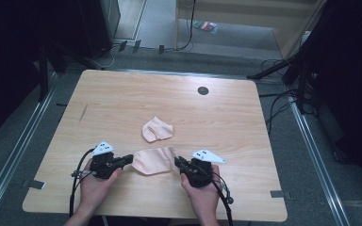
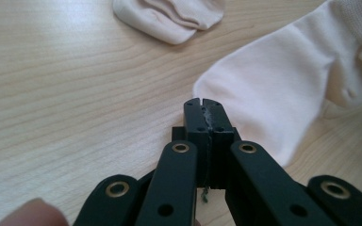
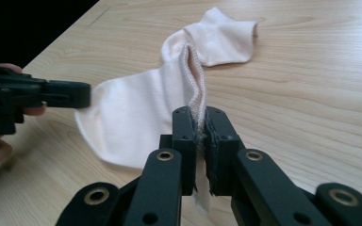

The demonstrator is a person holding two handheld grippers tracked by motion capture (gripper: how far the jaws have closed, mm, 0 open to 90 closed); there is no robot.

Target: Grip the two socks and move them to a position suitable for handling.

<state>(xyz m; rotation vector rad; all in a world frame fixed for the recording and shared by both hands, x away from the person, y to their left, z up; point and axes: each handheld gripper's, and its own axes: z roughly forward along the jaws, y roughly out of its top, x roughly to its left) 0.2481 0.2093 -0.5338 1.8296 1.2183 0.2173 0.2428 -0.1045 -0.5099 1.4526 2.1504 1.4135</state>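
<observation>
- Right claw [image 3: 200, 136], low centre of the right gripper view, is clamped on the ribbed cuff of the sock [image 3: 136, 117], probably to keep that end taut.
- Left claw [image 2: 202, 115] is closed at the sock's toe edge; a sliver of fabric seems pinched there.
- The sock [image 1: 153, 160] hangs stretched between both claws at lower centre of the high view, likely for straightening.
- A second sock [image 1: 157, 129] lies crumpled on the worktop [image 1: 122, 99] just above it.

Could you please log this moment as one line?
left claw: shut on near sock | right claw: shut on its cuff | far sock: on table
</observation>
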